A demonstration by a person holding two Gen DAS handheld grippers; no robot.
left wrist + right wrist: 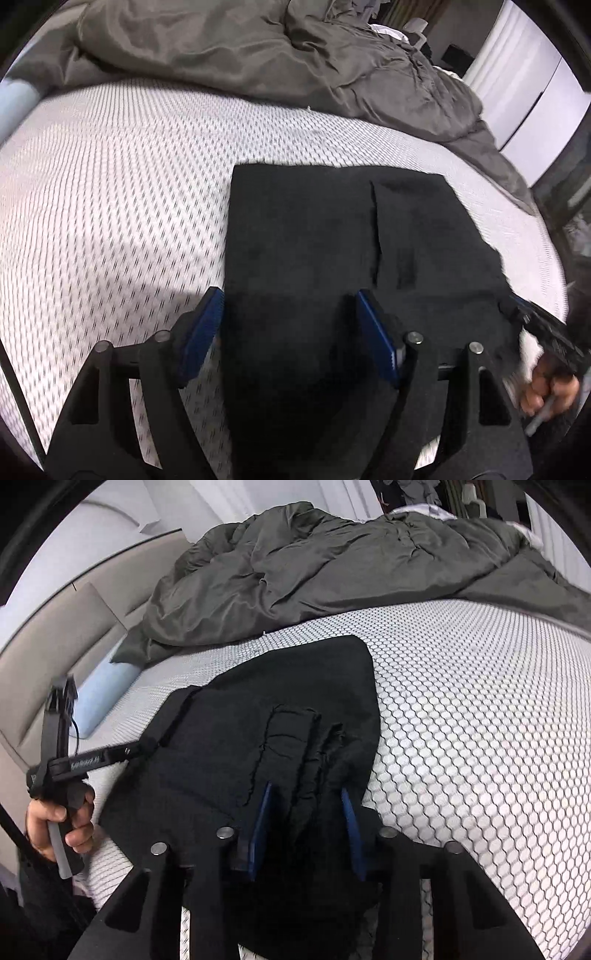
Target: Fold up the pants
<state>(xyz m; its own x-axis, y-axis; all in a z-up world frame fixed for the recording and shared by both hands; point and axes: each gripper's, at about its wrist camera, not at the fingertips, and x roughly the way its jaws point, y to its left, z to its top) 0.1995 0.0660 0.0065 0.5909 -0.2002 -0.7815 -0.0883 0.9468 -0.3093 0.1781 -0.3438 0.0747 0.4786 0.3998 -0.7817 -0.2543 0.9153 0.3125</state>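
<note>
Pants (332, 240), black and folded flat, lie on the bed's patterned white mattress (110, 203). Nearest, the left tool (290, 325) stands with its 2 blue pads apart, the pants' near left edge between them, unpinched. The right tool (306, 819) has bunched black cloth between its pads; whether they clamp it, I cannot tell. Beyond both tools, a crumpled grey duvet (332, 572) lies across the bed's far side.

Your left gripper (290, 325) straddles the black pants (332, 229) on the white mattress (110, 192), blue pads spread wide; a grey duvet (240, 48) lies bunched behind.
</note>
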